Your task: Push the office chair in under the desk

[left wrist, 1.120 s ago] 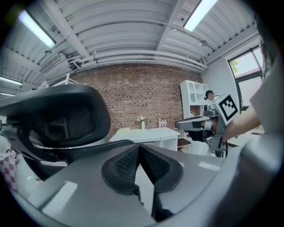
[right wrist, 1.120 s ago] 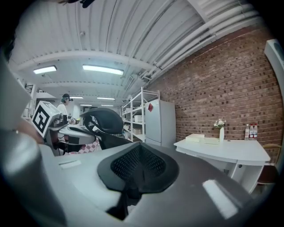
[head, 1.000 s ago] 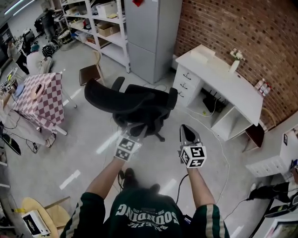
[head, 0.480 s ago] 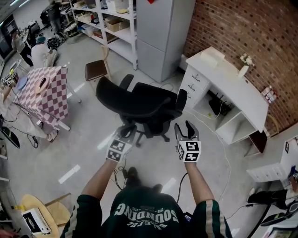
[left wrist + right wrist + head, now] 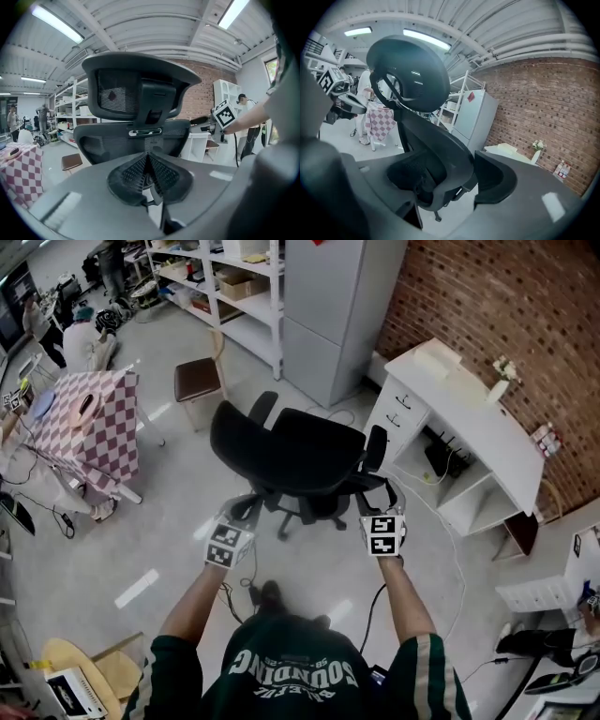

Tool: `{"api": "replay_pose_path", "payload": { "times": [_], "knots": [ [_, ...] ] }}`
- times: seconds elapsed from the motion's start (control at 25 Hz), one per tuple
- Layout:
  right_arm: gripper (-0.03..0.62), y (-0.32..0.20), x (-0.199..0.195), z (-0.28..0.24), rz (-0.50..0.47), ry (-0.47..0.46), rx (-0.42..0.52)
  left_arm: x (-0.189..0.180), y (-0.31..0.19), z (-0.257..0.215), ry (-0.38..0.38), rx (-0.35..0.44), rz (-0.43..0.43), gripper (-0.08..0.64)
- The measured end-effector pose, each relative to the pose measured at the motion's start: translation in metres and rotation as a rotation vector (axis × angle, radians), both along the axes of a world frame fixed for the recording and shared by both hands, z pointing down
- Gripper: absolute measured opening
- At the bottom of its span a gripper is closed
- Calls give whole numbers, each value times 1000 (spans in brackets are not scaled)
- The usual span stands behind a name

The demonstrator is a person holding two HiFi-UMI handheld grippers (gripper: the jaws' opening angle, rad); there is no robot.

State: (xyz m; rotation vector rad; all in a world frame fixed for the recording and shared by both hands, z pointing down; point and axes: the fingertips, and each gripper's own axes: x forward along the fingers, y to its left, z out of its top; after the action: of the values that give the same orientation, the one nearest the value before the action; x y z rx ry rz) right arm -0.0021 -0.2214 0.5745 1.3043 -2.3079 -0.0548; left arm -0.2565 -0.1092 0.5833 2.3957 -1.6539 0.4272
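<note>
2 grippers are stretched out in front of me in the head view, and both are at the back of the black office chair [image 5: 291, 451]. The chair stands on the open grey floor, left of the white desk [image 5: 469, 409] and near its drawer end. It is not under the desk; the opening of the desk is further to the right in this view.

The left gripper [image 5: 246, 512] is at the lower left edge of the chair. In the left gripper view its jaws are pressed together, with nothing between them, and the left gripper [image 5: 149, 157] points at the mesh backrest [image 5: 131, 136] under the headrest [image 5: 136, 89]. I cannot tell if the tips touch the mesh.

The right gripper [image 5: 377, 495] is at the right edge of the chair, close to the armrest. Its jaws have just been opening and now they stand wide apart. In the right gripper view the curved side edge of the backrest [image 5: 440, 154] runs through the gap of the right gripper [image 5: 450, 164], but I do not see the pads pressing on it.

Behind the chair are 1 grey cabinet [image 5: 337, 306] and a brick wall [image 5: 487, 296]. A table with a checked cloth [image 5: 94, 423] stands well apart on the left.
</note>
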Motion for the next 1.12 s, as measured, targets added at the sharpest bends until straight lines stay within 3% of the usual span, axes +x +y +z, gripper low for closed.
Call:
{"api": "replay_pose_path", "payload": {
  "times": [0.4,0.8,1.12],
  "knots": [
    [306,-31,1,18,51,59,-41,-80,-28,17,1,-22,-55,11],
    [305,-39,4,20,28,15,-9,-153,-70,17,1,-2,-91,12],
    [306,-41,16,21,38,0,-13,-184,-109,14,-24,22,-92,219]
  ]
}}
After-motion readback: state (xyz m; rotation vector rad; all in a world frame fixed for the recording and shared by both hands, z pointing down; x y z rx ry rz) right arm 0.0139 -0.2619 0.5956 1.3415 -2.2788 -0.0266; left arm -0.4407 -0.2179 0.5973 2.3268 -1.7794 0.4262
